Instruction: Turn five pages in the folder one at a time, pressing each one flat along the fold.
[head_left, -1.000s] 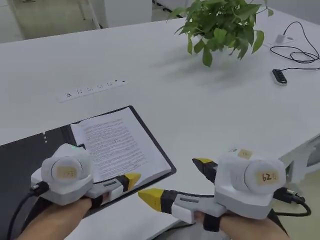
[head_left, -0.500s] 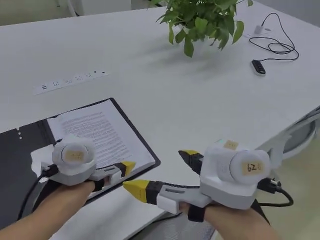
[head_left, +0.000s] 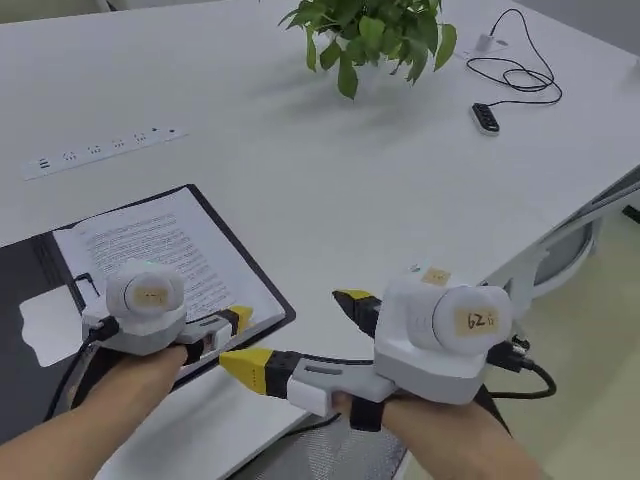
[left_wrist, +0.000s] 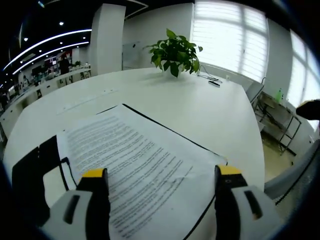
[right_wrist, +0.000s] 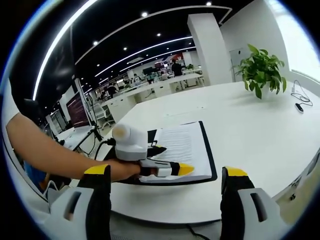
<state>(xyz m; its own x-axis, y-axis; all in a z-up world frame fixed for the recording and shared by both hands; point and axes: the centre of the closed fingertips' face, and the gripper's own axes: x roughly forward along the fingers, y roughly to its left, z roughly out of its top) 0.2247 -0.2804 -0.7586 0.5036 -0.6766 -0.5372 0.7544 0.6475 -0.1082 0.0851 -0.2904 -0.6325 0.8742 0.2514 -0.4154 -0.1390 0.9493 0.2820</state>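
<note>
The black folder (head_left: 272, 300) lies open at the table's front left, a printed page (head_left: 150, 245) on top of its right half. My left gripper (head_left: 215, 322) hovers low over that page's near right corner. In the left gripper view the left gripper (left_wrist: 161, 172) is open, its yellow-tipped jaws straddling the printed page (left_wrist: 135, 155). My right gripper (head_left: 300, 330) is open just right of the folder, out over the table's front edge, pointing left. From the right gripper (right_wrist: 165, 171) I see the left gripper (right_wrist: 150, 167) resting at the folder (right_wrist: 207, 160).
A potted plant (head_left: 370, 30) stands at the far side. A power strip (head_left: 100, 150) is set into the tabletop behind the folder. A cable and a small black device (head_left: 485, 117) lie at the far right. The table's front edge (head_left: 520, 265) runs beside my right hand.
The head camera has swung right and down, so everything sits further left in the picture. Both grippers keep about the same places by the folder's near right corner, jaws apart.
</note>
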